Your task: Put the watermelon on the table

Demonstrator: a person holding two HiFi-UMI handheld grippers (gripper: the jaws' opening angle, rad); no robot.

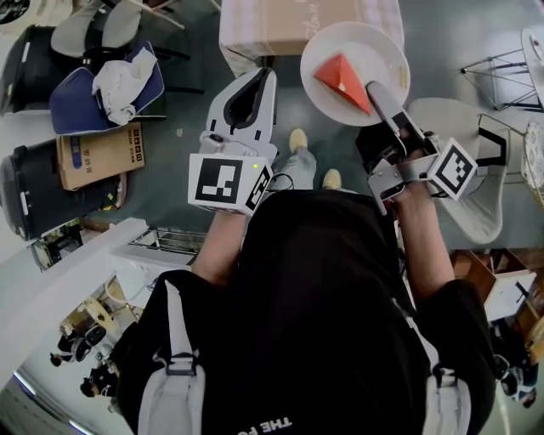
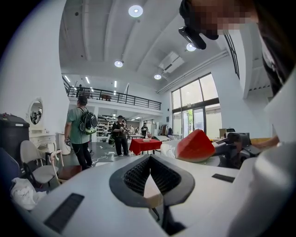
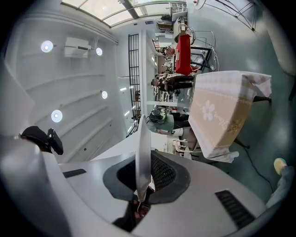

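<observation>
From the head view, the right tool [image 1: 376,89] is clamped on the near rim of a white plate [image 1: 357,42], which it holds out level in front of the person. A red wedge of watermelon [image 1: 344,81] lies on the plate, towards its left half. The left tool [image 1: 259,81] hangs just left of the plate with its jaws closed together and nothing between them. A bench [image 1: 289,25] under a pale checked cloth stands beyond the plate, partly hidden by the plate's far rim. Well to the left of the plate are a blue chair [image 1: 81,106] with a crumpled white cloth [image 1: 123,85] on it and a cardboard box [image 1: 102,153] on the floor.

In the left gripper view, the left tool [image 2: 150,158] has its tips meeting and grips nothing. The watermelon [image 2: 195,146] sits on the plate to the right, its cut red face towards the camera, with the dark body of the right tool just right of the plate. Far behind the plate, people stand near a red-covered table [image 2: 145,145].

In the right gripper view, the right tool [image 3: 143,159] pinches the plate [image 3: 143,139], seen edge-on as a thin white blade rising between the jaws. The bench [image 3: 222,115] is to the right of the plate. The watermelon does not show here.
</observation>
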